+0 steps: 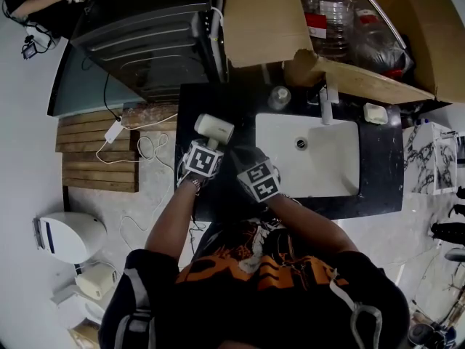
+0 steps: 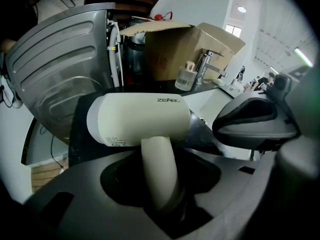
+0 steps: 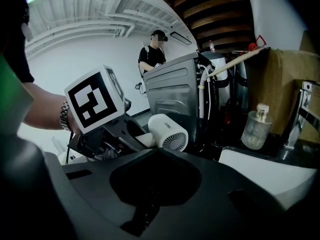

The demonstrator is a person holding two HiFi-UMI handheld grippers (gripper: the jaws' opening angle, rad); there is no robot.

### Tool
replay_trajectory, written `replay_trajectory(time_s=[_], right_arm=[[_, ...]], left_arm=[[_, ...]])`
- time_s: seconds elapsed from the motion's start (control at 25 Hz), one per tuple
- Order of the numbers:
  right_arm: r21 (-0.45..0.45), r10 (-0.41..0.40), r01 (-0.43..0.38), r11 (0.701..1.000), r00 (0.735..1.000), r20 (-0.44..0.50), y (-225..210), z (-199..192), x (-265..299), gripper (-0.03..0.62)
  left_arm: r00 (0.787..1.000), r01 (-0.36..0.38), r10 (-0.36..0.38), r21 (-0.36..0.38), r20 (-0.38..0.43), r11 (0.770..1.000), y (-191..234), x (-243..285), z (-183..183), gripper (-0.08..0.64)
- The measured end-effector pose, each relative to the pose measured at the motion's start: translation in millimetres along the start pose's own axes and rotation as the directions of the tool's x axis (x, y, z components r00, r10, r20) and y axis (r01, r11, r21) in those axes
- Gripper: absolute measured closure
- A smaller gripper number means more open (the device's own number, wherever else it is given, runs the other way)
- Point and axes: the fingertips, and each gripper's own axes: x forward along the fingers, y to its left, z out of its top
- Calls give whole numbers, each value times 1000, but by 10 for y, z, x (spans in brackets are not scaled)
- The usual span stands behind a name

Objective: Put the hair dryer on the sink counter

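- left tool is clamped on the handle of the dryer. The handle drops down between the jaws and the barrel lies sideways above them
- right tool sits just right of the left one, jaws look closed together with nothing in them
- dryer is over the left end of the black table, can't tell if it's actually touching it
- room to move: there's a bare strip of table under and ahead of the left tool
- the table's left edge is just left of that tool, then it's floor with a white cord and wooden slats
- washer stands just past that strip, so it's tight straight ahead of the left tool
- sink starts right beside the right tool, on its right. The tap is at the sink's far rim
- counts: one dryer, two tools, one tap, one washer, one box, two slat panels
- also one glass bottle ahead of the right tool, just left of the tap, and one small white soap further right
- containers: the box is open beyond the tap, with at least two clear plastic bottles in it
- the sink shows just its drain
- glass bottle is clear, can't tell what's in it
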Motion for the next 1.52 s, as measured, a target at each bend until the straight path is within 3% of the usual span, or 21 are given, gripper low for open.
replay_trajectory(time_s=[0.08, 0.24, 0.32, 0.52, 0.84, 1.16, 1.44, 1.52], right_arm=[[-2, 4, -4, 1000, 1000, 1, 18, 8, 1, 578], [-6, 1, -1, 1000, 1000, 4, 17, 13, -18, 578], [-13, -4, 4, 1000, 1000, 4, 17, 8, -38, 578], [-29, 2, -2, 1000, 1000, 4, 66, -18, -81, 578], [-23, -13, 13, 1000, 1000, 21, 14, 14, -158, 578], [-25, -74, 77, 997, 992, 99, -180, 231, -385, 578], [-31, -114, 123, 992, 973, 202, -269, 629, -737, 578], [-37, -119, 132, 991, 965, 235, -285, 742, -851, 578]], left_arm=[[1000, 16, -16, 9, 5, 1000, -22, -2, 21, 332], [995, 99, -99, 18, -4, 995, -208, -12, 13, 190], [993, 117, -116, 43, -12, 992, -277, -8, 1, 155], [996, 75, -71, 90, -50, 993, -292, 10, -108, 94], [999, 19, -12, 173, -45, 985, -245, -99, -187, 87], [988, -23, -8, 197, 154, 980, -357, -519, 106, 87], [924, -33, -42, 191, 380, 981, -496, -1032, 527, 97], [892, -55, -34, 183, 450, 982, -517, -1198, 648, 163]])
